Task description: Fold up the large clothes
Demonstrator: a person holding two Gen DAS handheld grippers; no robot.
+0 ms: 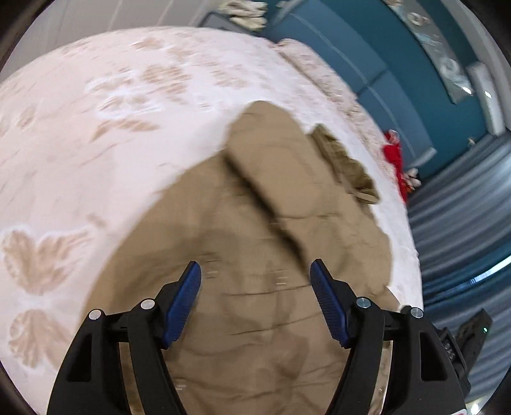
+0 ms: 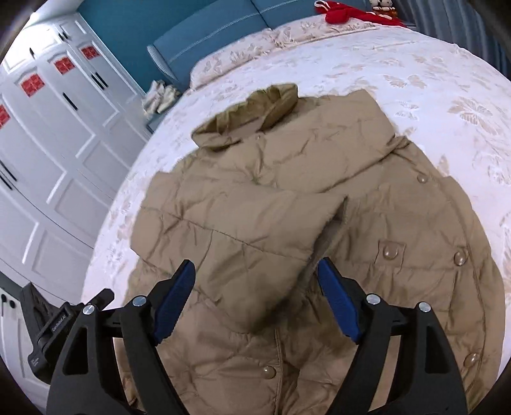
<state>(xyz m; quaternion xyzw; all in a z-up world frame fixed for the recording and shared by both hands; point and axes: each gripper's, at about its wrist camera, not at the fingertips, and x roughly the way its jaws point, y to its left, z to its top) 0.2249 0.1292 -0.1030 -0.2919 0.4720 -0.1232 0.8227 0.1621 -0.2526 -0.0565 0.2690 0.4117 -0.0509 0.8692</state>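
A tan quilted puffer coat [image 2: 287,198] lies flat on the bed, its hood [image 2: 255,115] toward the headboard, with both sleeves folded across its front. My right gripper [image 2: 255,268] stands open above the cuff of the near sleeve [image 2: 242,236]; its blue pads [image 2: 174,300] do not press the cloth. In the blurred left wrist view the same coat [image 1: 255,303] fills the lower middle, one sleeve [image 1: 274,172] lying across it. My left gripper [image 1: 255,269] hangs open over the coat's body with nothing between its fingers.
The bed wears a white cover with beige leaf patterns [image 2: 415,79]. A blue padded headboard [image 2: 217,32] stands behind, with a red garment [image 2: 348,12] near the pillows. White wardrobe doors [image 2: 48,127] line the left. Blue-grey curtains [image 1: 463,198] hang beyond the bed's far edge.
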